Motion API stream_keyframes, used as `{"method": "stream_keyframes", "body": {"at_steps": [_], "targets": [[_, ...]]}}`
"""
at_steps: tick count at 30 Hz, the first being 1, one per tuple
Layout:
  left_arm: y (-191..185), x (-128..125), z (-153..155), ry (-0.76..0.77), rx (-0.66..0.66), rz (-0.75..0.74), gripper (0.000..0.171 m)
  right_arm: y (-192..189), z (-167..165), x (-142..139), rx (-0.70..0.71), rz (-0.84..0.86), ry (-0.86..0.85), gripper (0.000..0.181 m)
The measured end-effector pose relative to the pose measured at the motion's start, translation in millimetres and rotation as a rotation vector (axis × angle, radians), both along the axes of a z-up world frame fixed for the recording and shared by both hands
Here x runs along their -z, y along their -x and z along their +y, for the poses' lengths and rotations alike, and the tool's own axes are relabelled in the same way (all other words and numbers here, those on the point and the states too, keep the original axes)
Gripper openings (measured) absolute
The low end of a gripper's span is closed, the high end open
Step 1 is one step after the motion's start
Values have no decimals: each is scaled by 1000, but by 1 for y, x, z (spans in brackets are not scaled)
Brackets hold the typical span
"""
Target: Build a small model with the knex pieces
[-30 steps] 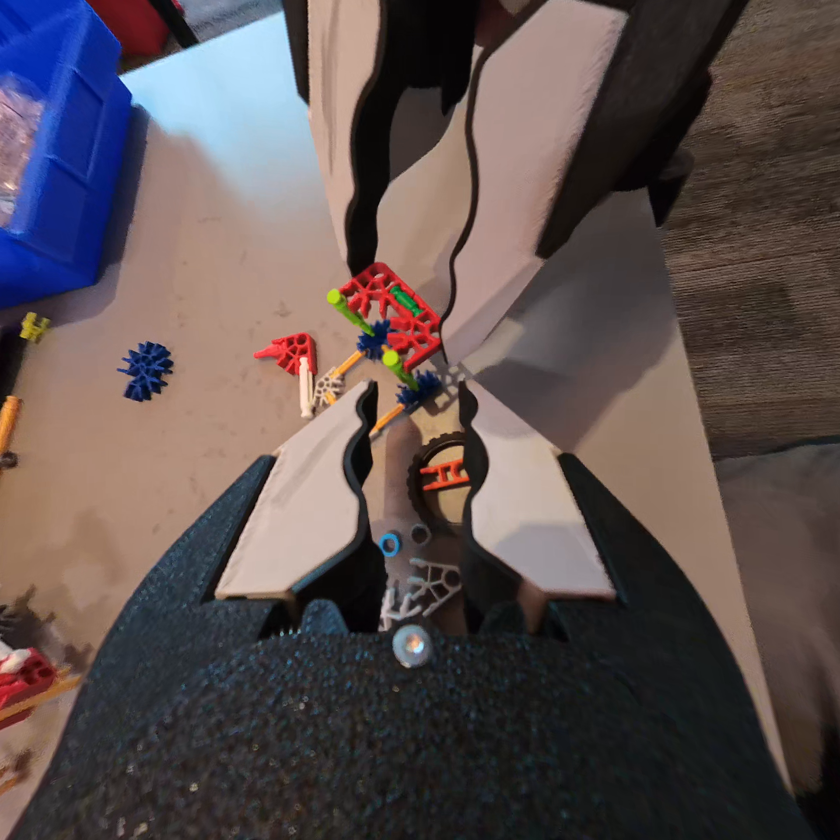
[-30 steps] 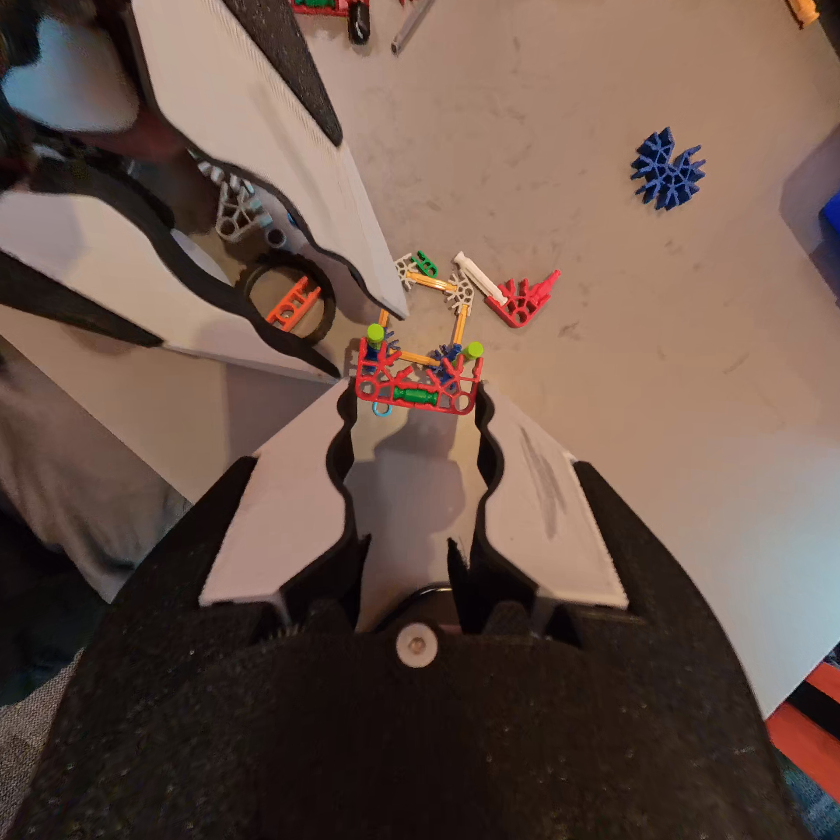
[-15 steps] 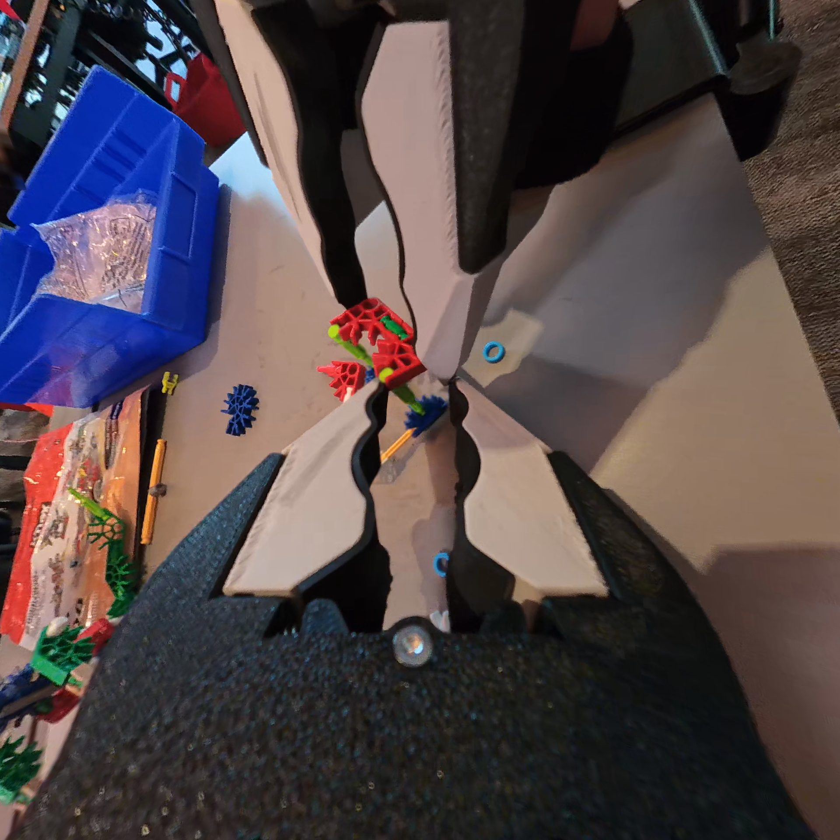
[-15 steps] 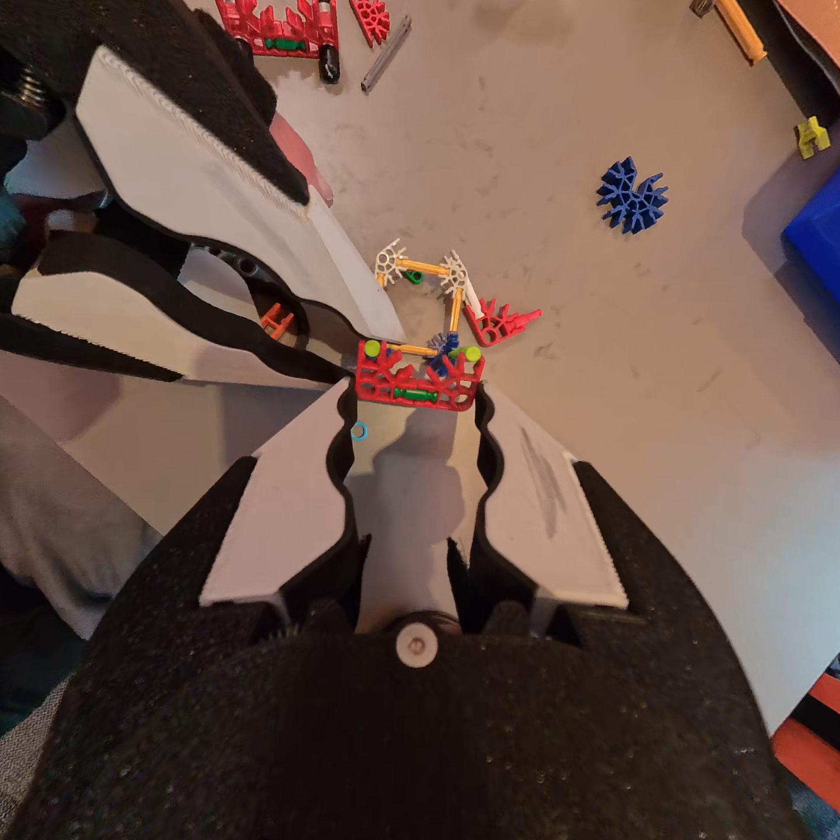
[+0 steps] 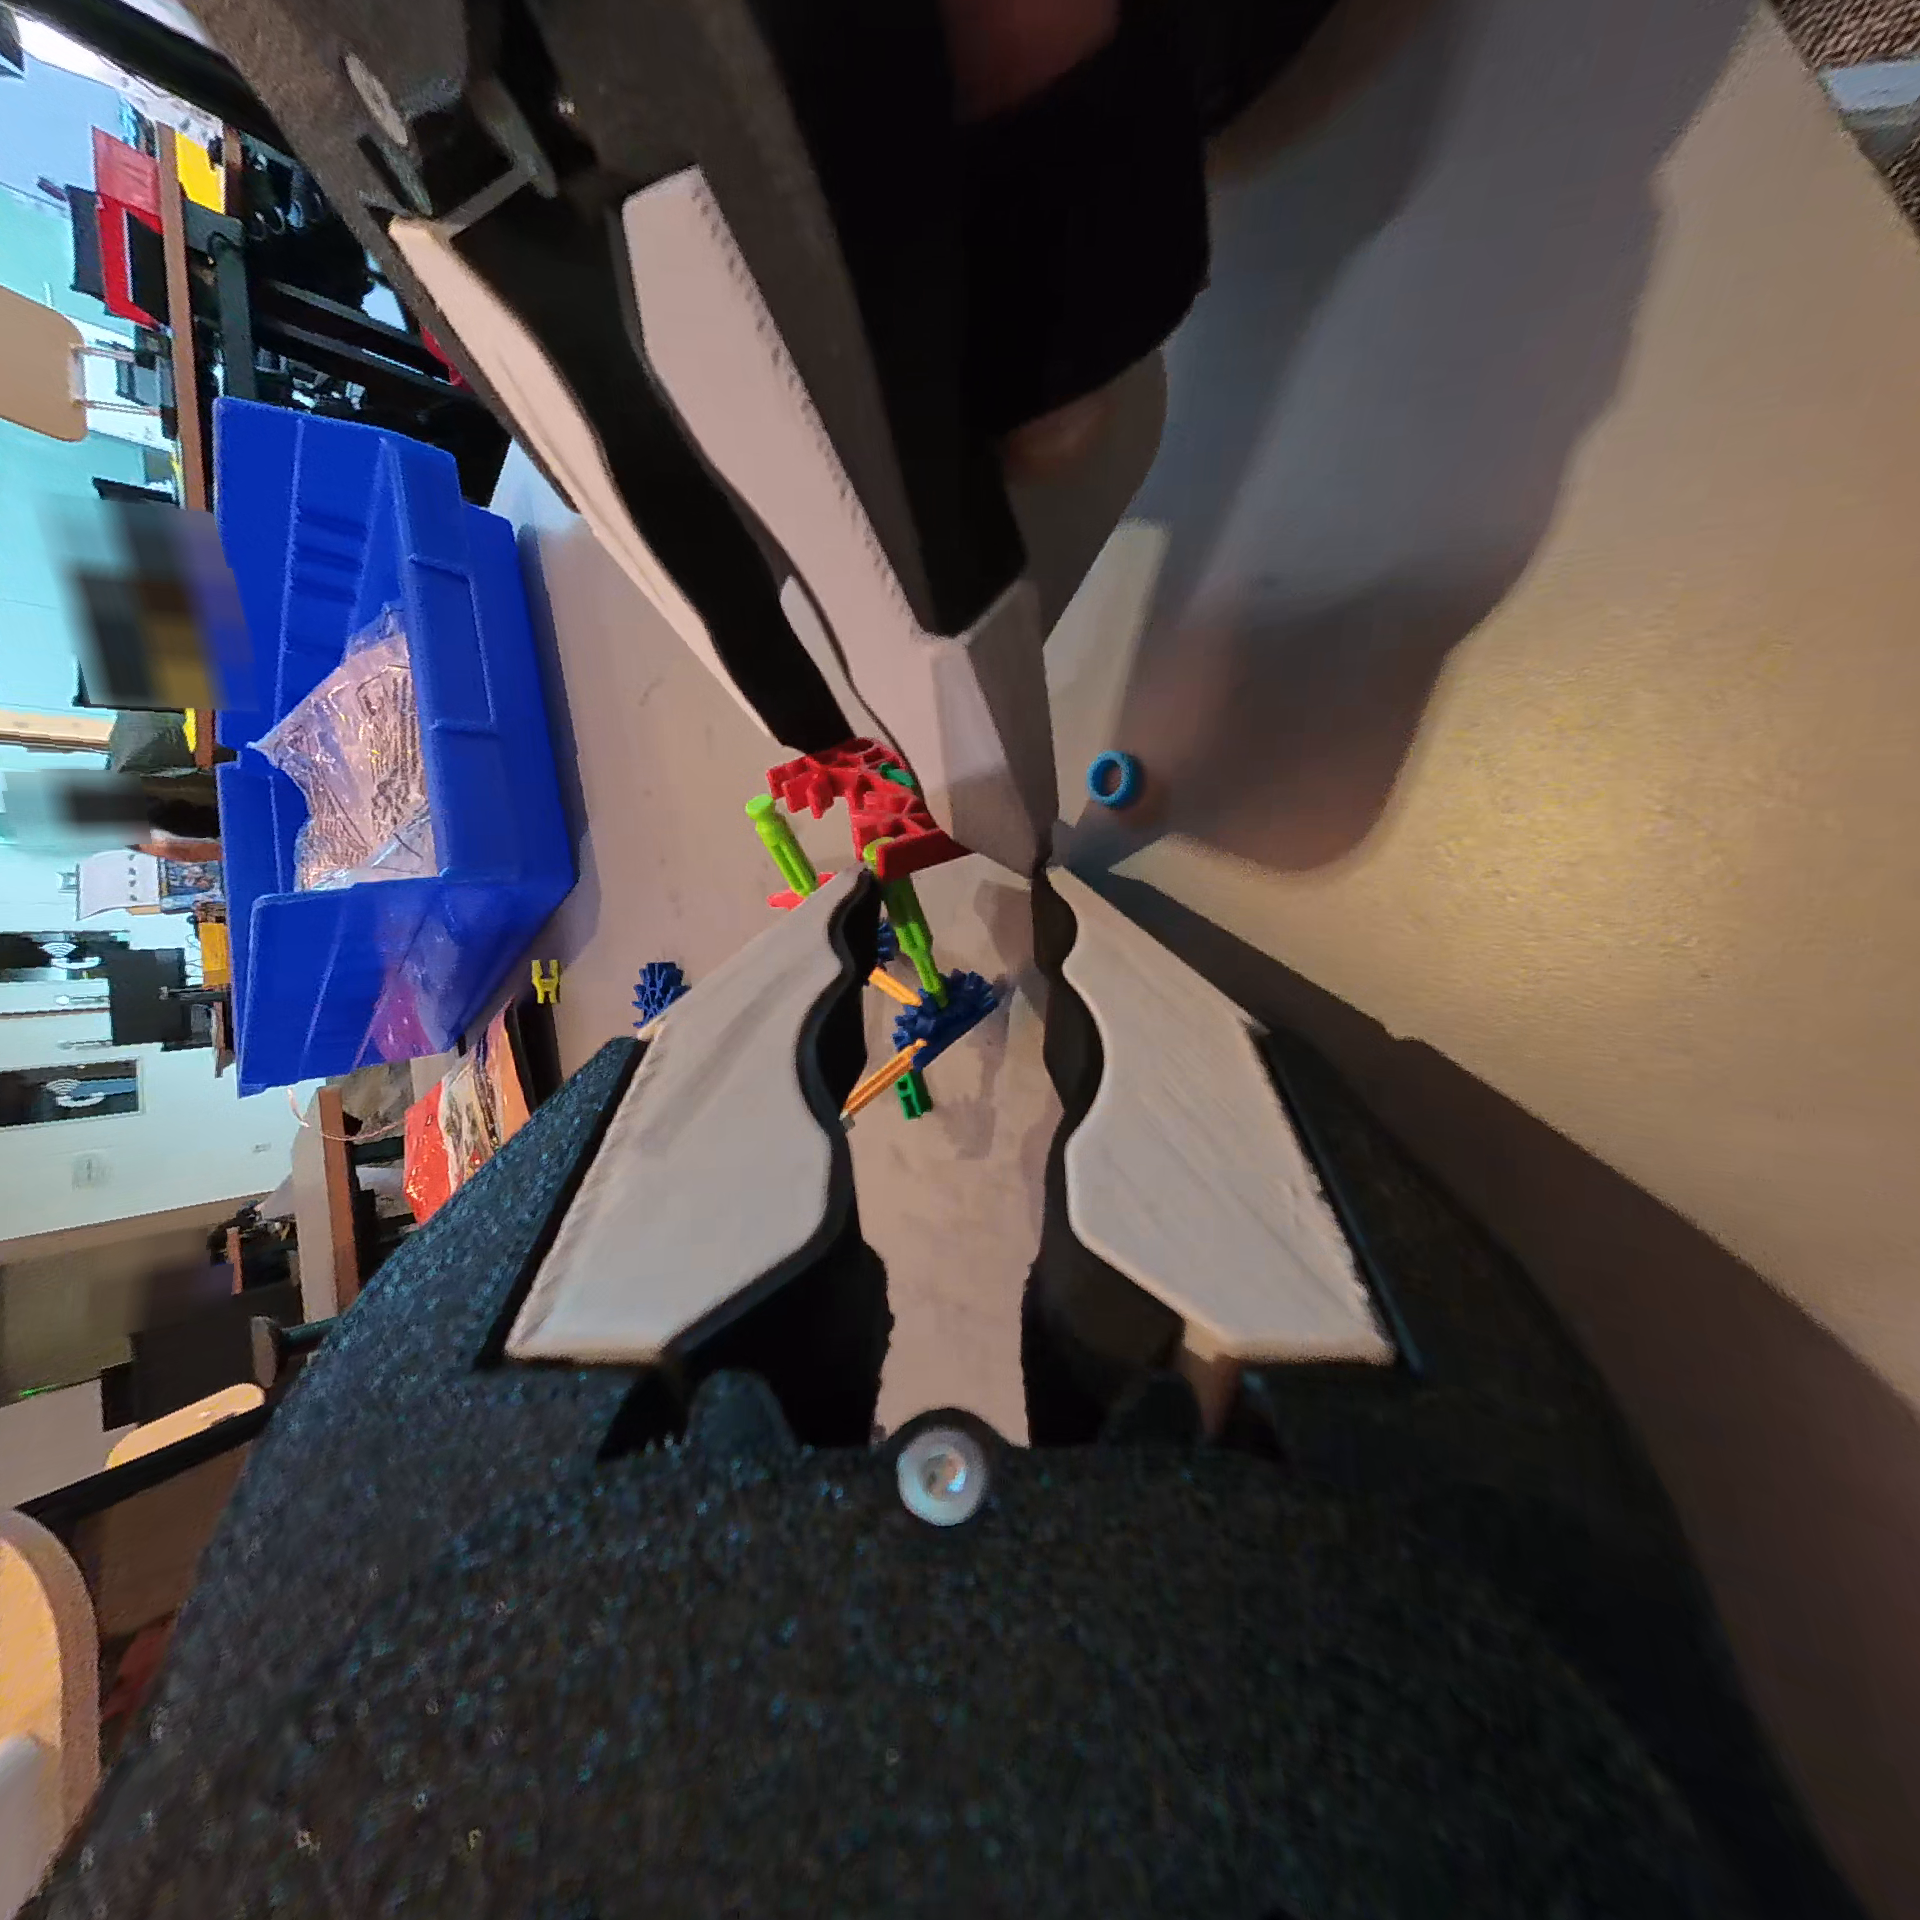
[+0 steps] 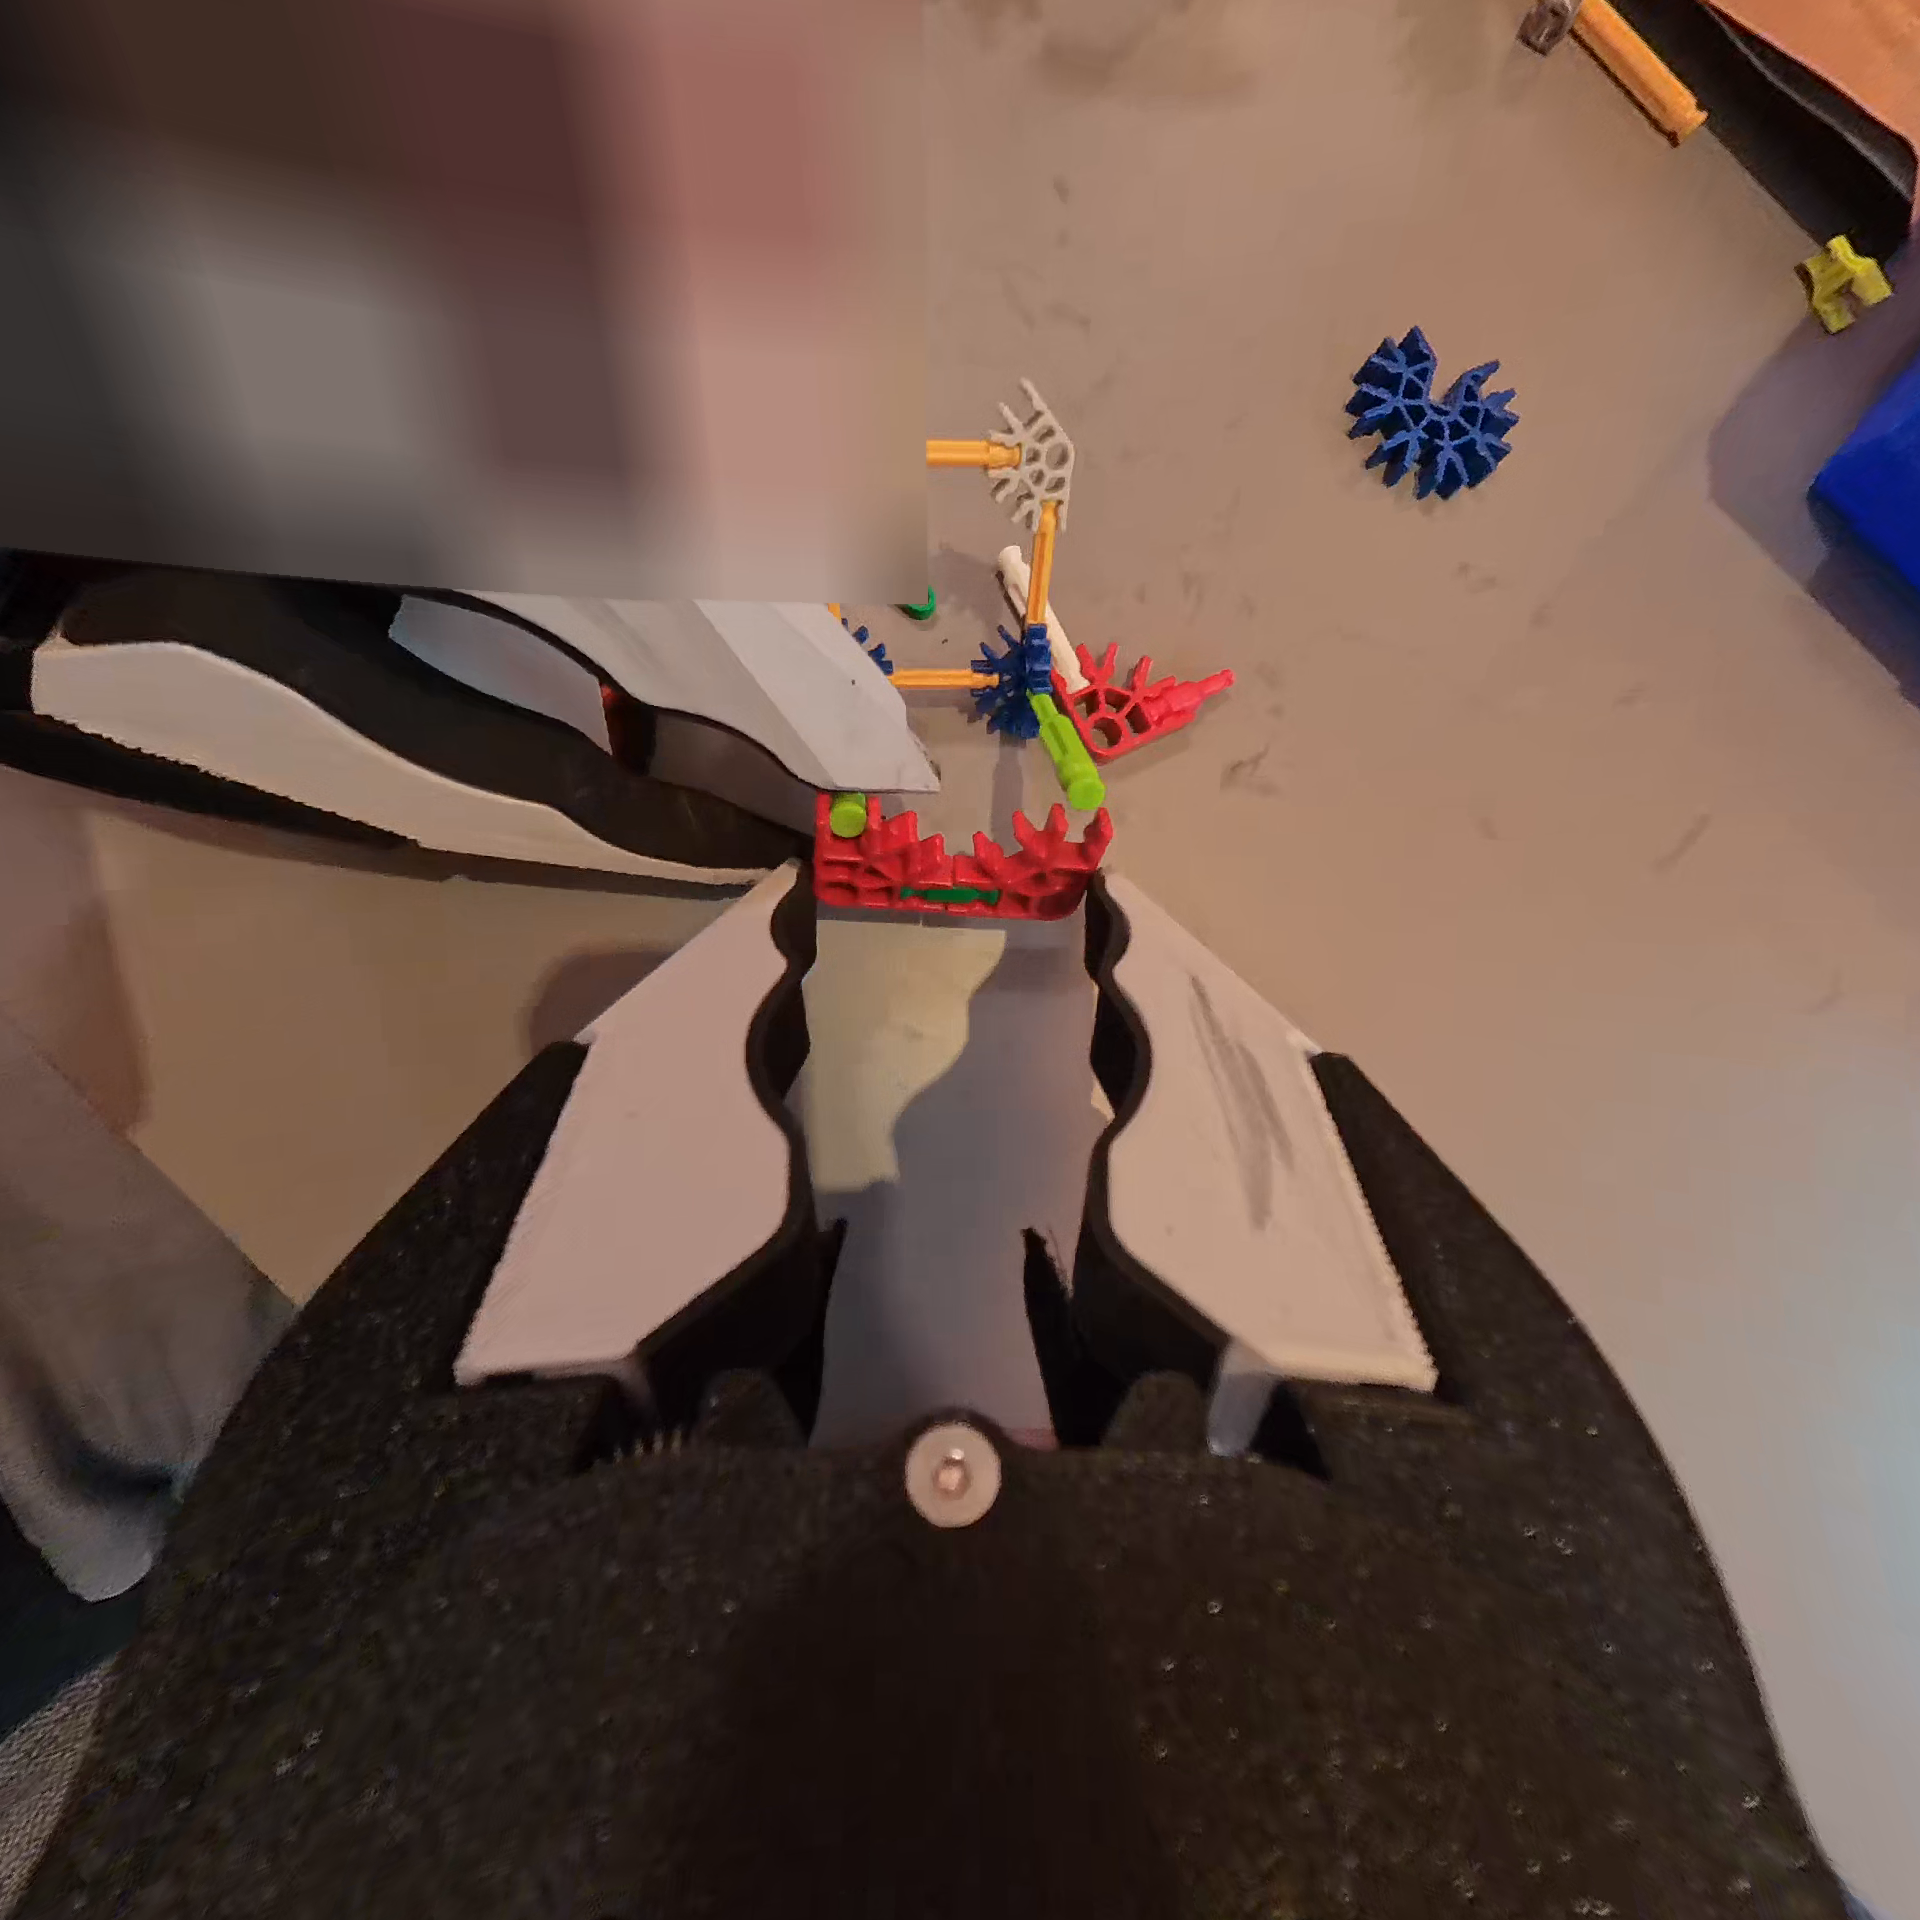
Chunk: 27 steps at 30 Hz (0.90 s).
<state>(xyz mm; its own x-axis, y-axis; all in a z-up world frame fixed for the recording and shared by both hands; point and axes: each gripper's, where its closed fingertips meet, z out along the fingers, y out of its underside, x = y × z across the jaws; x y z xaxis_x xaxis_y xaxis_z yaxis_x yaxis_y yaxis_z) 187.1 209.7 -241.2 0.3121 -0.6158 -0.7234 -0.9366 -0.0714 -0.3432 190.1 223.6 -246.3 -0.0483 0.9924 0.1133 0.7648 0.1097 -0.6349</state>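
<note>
My right gripper is shut on a red connector bar, the near end of a small rod-and-connector frame. Two lime rods run from the bar to blue connectors, joined by orange rods to a grey connector. My left gripper is open. Its fingers stand around one lime rod and a blue connector without clamping them. In the left wrist view the right gripper's fingers come down from above onto the red bar.
A small blue ring lies on the table by the table's edge. A blue bin holding a clear bag stands at the far side. A loose blue connector, a red connector, a yellow piece and an orange rod lie around. Less than 4 cm separates the two grippers' tips.
The right gripper has tipped the frame up by its red bar. The left gripper has rolled over and closed in around one lime rod. The blue ring now lies apart on the table.
</note>
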Motion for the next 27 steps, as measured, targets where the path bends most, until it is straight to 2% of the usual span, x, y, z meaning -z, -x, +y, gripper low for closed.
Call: {"method": "stream_keyframes", "body": {"at_steps": [8, 16, 17, 20, 22, 24, 27], "targets": [[2, 1, 0, 25, 53, 52, 25, 5, 1, 1, -95, 54, -32, 51], [-1, 1, 1, 37, 109, 201, 24, 4, 1, 3, -112, 79, -7, 51], [0, 0, 4, 16, 105, 235, 8, 3, 0, 4, -115, 76, -5, 51], [1, 10, 5, 29, 121, 347, 4, 2, -1, 5, -126, 68, -3, 50], [1, 10, 7, 21, 113, 348, 3, 0, -1, 5, -127, 65, -2, 49], [5, 7, 9, 40, 68, 305, 7, -1, -1, 5, -129, 63, 2, 50], [9, -4, 10, 9, 69, 274, 14, -2, 0, 5, -130, 62, 11, 50]]}}
